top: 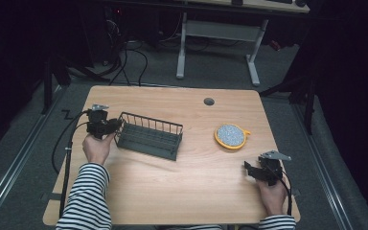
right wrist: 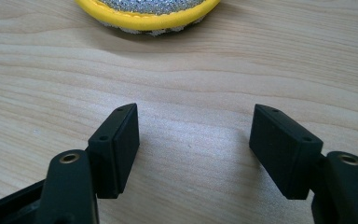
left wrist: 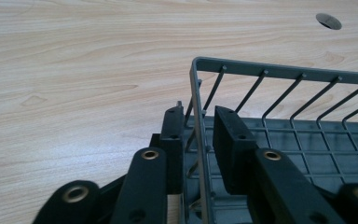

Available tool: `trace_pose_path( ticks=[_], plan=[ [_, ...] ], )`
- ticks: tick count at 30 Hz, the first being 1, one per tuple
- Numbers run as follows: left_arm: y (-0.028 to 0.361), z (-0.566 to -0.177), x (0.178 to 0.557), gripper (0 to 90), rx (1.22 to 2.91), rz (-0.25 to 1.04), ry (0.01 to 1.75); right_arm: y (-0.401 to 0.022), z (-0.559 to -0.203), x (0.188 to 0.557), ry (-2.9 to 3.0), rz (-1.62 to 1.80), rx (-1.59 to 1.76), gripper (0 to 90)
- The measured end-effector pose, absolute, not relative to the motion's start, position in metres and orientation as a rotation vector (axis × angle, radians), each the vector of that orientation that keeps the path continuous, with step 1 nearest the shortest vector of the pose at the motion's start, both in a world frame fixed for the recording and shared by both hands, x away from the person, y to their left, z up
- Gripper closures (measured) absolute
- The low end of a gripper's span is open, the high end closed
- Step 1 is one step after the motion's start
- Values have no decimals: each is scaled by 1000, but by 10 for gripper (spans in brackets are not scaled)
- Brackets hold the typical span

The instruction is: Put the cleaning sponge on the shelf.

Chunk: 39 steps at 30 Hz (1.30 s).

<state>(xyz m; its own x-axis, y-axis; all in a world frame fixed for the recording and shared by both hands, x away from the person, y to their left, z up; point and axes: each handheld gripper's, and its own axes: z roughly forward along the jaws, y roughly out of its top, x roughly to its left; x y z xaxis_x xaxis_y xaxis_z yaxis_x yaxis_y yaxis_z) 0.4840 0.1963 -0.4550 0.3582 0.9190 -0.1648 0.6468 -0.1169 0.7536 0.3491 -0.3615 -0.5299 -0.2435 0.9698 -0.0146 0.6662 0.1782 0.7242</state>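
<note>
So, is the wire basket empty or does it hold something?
Empty. The wire basket shows only its bare grid floor in the high view and the left gripper view.

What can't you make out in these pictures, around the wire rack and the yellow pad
- Left gripper view: whether its pads press the wire rack wall; the near corner is cut off below.
- Right gripper view: the yellow pad is cut by the top edge.
- High view: the pad's speckled surface is too small to identify.

A yellow-rimmed scourer lay right of centre on the worktop (pale wood), with a grommet hole near its far edge.
</note>
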Motion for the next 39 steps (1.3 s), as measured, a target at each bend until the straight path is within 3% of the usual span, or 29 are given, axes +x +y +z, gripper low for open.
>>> trace_pose_path(
  ticks=[11, 39],
  plan=[
    [194, -458, 485, 848, 1861, 443, 1384, -361, -530, 349, 1980, 836, 1535, 332],
    [167, -457, 474, 866, 1908, 407, 1324, -361, -530, 349, 1978, 834, 1537, 332]
  ],
)
